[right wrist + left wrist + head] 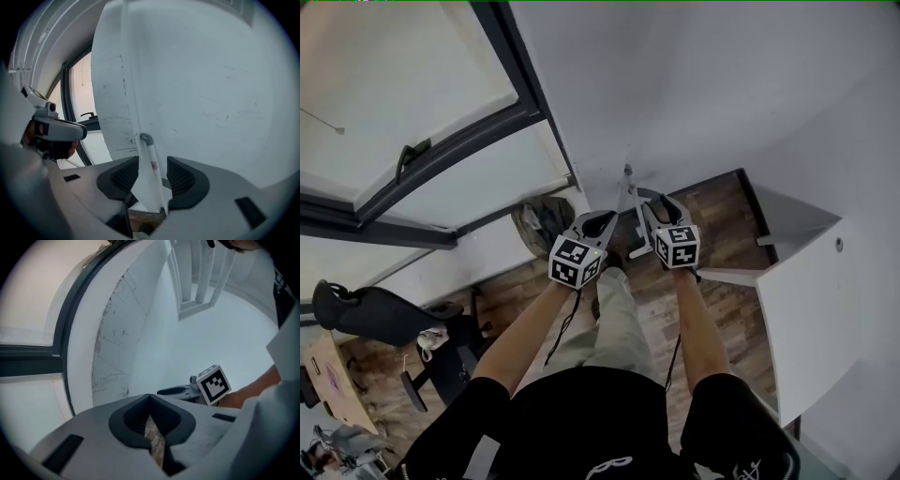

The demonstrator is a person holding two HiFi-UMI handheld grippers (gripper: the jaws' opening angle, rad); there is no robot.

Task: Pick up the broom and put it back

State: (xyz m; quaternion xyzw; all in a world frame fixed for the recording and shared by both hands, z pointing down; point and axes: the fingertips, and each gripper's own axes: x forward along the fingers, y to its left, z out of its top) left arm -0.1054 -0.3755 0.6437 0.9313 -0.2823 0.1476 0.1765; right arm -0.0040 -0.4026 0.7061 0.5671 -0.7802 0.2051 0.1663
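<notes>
- Nearest to us, the left gripper [600, 223] is held out over the person's leg. In its own view its dark jaws meet at the tips with nothing between them; only a sliver of wooden floor [727, 211] shows through behind them.
- Just beside it, the right gripper [152, 172] has its jaws spread wide. The broom [149, 157] stands upright in the gap between the ribbed pads, and we see a little clearance on either side, so the pads do not clamp it.
- We see the broom's shaft as a slim white pole. A grey rounded cap tops it, and a small red mark sits on the shaft a little below the cap.
- From the head view, the broom's top leans on the white wall [703, 94], close to the corner where that wall meets the window [403, 84] side. Its lower end is hidden behind the grippers, so we cannot tell where it meets the floor.
- Farther down, a grey-green bag [540, 221] lies at the floor's edge under the window.
- A white cabinet [811, 300] stands along the floor's right edge.
- A black office chair [380, 311] stands well apart at the floor's left side.
</notes>
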